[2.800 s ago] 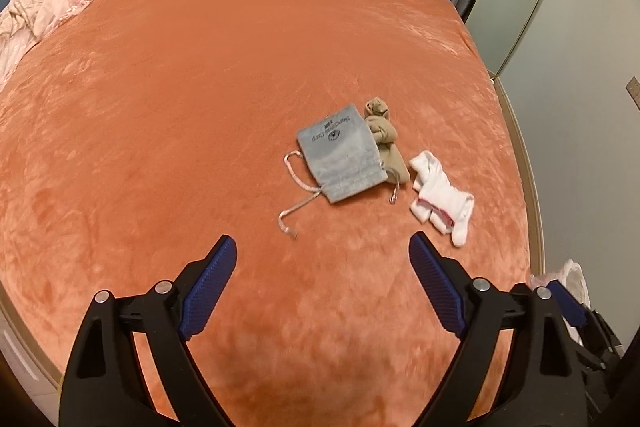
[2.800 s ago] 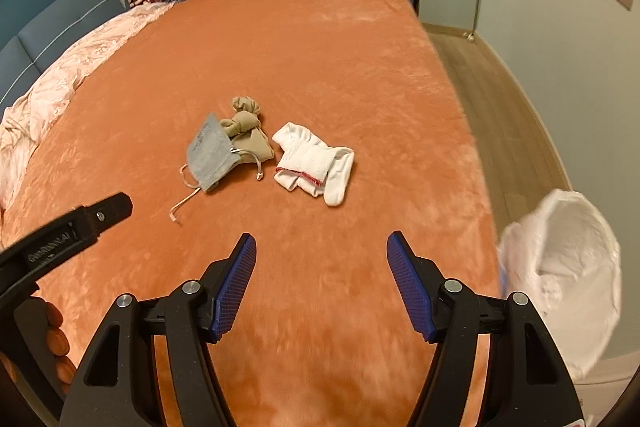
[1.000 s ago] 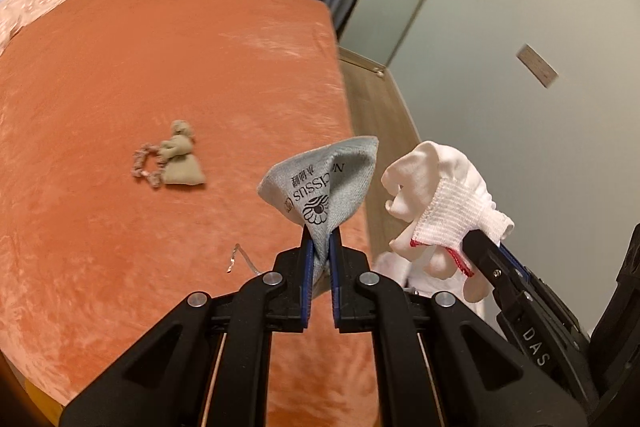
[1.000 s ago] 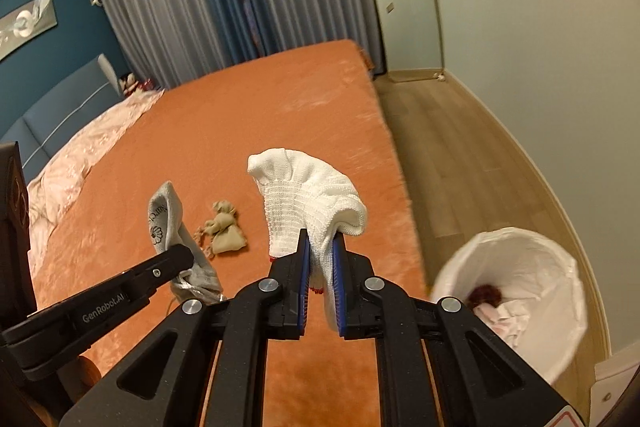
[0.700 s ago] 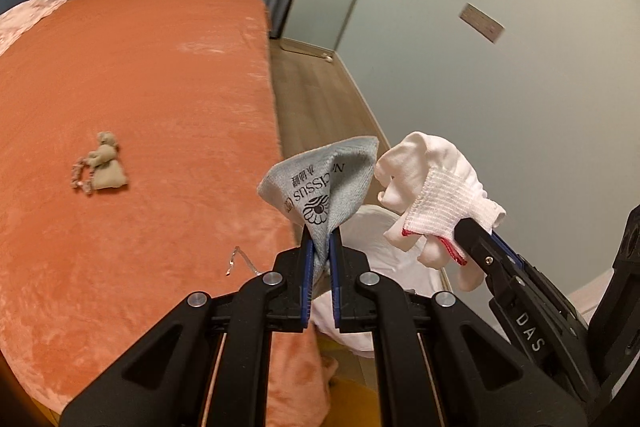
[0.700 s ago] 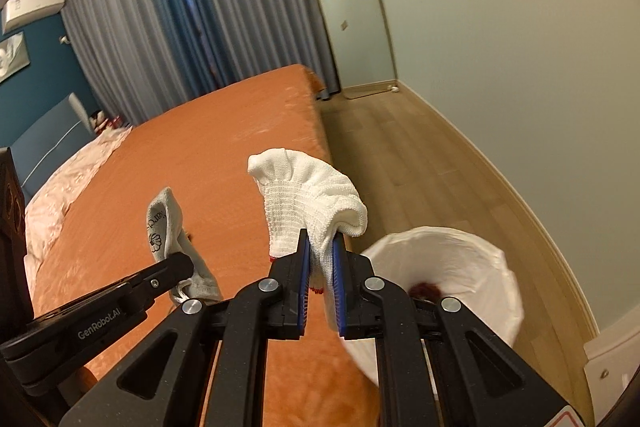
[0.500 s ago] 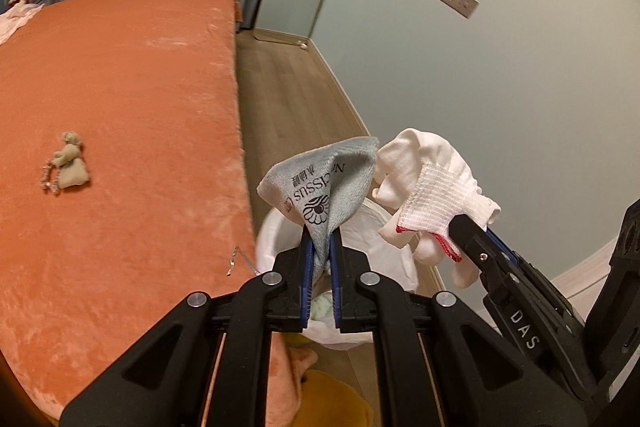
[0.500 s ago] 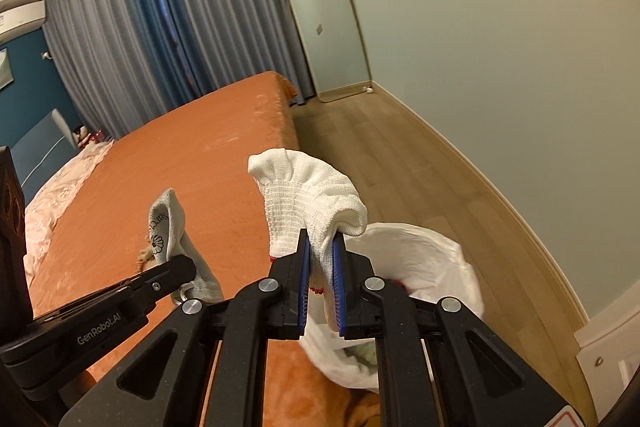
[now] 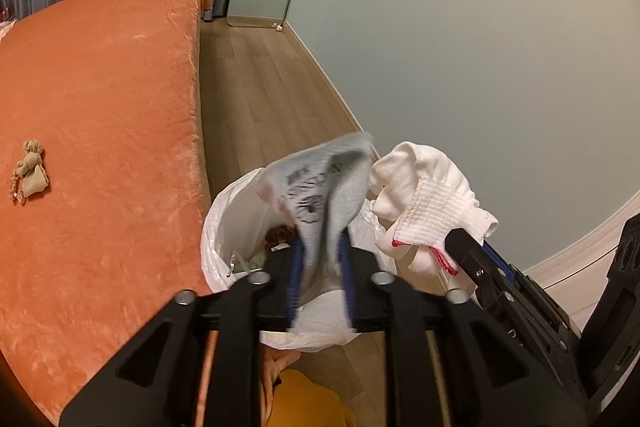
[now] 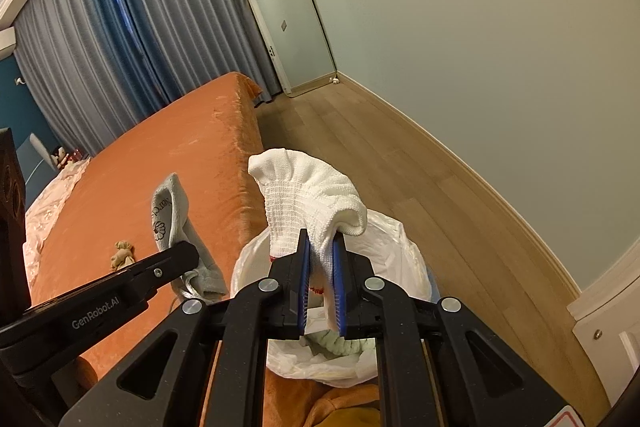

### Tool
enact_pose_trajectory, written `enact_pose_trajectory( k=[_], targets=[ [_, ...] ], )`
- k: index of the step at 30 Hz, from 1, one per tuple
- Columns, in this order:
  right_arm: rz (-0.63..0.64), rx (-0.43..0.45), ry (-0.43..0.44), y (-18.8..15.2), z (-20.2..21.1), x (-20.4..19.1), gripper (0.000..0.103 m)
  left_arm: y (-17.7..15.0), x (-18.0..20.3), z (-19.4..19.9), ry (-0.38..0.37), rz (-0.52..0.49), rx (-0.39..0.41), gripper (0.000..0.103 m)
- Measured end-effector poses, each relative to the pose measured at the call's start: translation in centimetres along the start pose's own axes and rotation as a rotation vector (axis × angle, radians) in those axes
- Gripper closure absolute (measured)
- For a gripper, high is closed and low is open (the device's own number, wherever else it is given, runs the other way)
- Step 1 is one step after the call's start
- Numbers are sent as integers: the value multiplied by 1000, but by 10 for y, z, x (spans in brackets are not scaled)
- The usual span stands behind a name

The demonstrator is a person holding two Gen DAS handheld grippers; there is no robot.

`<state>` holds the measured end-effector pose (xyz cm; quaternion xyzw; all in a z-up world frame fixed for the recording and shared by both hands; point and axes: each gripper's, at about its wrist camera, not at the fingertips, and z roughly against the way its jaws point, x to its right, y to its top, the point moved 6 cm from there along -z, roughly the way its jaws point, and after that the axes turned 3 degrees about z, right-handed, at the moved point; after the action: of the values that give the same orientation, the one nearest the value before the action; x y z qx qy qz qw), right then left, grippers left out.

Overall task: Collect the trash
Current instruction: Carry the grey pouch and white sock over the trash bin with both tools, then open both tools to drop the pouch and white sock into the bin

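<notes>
Two tools [image 9: 320, 279] [image 10: 320, 291], two held cloths [image 9: 324, 187] [image 10: 308, 199]

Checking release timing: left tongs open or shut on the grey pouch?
Opening: left tongs show a gap around the blurred grey pouch above the trash bag.

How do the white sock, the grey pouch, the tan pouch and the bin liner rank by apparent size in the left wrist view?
1. bin liner
2. grey pouch and white sock: similar, both near the camera, so no ranking
3. tan pouch: smallest, but it lies farther away on the bed
</notes>
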<state>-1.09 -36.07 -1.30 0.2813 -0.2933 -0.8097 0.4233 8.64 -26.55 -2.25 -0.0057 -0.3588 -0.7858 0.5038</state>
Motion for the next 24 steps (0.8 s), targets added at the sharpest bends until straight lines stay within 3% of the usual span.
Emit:
enact_pose_trajectory(
  k=[1, 4, 20, 24],
  targets=[
    [-3, -1, -1, 0, -1, 1, 93, 0, -1, -2, -1, 7, 1, 63],
    [-11, -4, -5, 0, -6, 4, 93, 2, -1, -3, 5, 7, 20, 54],
    [3, -28, 4, -6, -19, -9, 93, 3, -32, -4, 63, 35, 31, 50],
    [11, -27, 3, -4, -20, -15, 87, 4, -40, -1, 75, 48, 37, 45]
  ],
)
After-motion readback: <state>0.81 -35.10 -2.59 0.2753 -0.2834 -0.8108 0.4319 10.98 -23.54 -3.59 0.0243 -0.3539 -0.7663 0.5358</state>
